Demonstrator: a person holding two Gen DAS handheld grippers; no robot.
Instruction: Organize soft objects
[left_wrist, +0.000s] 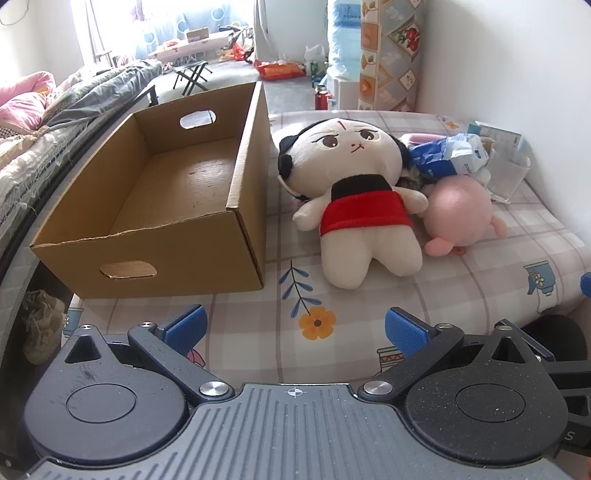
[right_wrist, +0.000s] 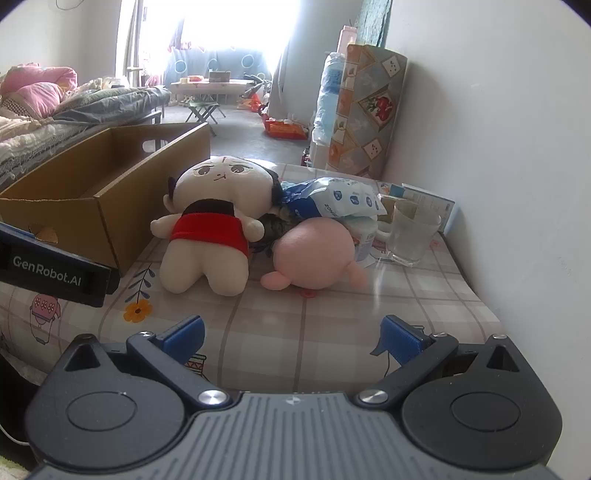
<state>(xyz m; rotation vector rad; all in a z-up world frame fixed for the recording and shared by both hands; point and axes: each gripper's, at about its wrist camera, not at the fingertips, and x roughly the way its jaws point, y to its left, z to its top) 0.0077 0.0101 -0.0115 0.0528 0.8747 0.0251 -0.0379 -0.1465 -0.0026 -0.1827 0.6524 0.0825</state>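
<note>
cardboard box sits empty mid-left, doll and pink plush lying just right of it, both the left gripper and right gripper spread wide, holding nothing.

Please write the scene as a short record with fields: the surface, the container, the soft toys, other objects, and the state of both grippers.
surface: checked tablecloth with flower prints
container: cardboard box, open top, nothing visible inside, at the left
soft toys: doll in red dress lying beside the box; pink plush touching its right side
other objects: blue-white packet, clear glass cup, behind the toys
left gripper: open, holds nothing
right gripper: open, holds nothing
</note>
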